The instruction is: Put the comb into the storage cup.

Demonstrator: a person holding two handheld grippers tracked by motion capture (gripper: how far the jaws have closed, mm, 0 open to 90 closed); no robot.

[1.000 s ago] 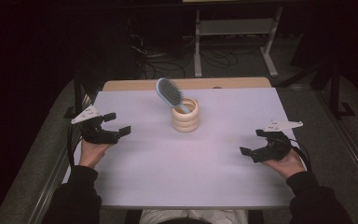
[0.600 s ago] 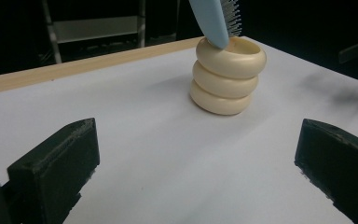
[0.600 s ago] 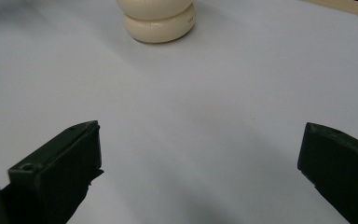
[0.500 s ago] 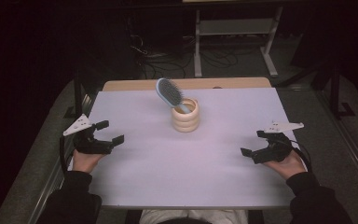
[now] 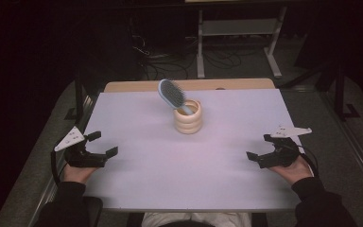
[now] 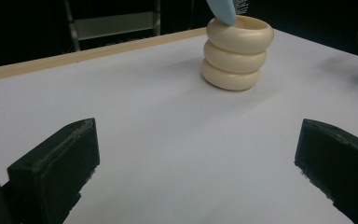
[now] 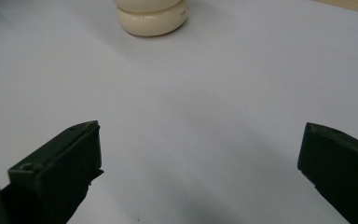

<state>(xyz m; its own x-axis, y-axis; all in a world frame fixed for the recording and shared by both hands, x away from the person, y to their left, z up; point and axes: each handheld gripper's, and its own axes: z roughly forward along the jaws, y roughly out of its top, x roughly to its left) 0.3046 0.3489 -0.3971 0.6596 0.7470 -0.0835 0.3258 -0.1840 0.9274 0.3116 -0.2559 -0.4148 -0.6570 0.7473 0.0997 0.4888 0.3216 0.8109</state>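
Hairbrush (image 5: 172, 94), light blue, stood handle-down in cream ribbed holder (image 5: 187, 116), head tilted toward the far-left; holder sat upright at centre-rear of white surface (image 5: 179, 175). Left tongs (image 5: 101, 144) lay near the surface's left edge, jaws wide, nothing betw. them. Right tongs (image 5: 259, 146) lay near the right edge, jaws likewise wide & empty. Both tongs well apart from holder, 1 on each side, approx. level w/ each other.

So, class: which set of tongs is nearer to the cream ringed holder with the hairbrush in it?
Right, narrowly. The right tongs sit right of the holder and nearer the person; the left tongs sit left of it, slightly farther. Both are open.
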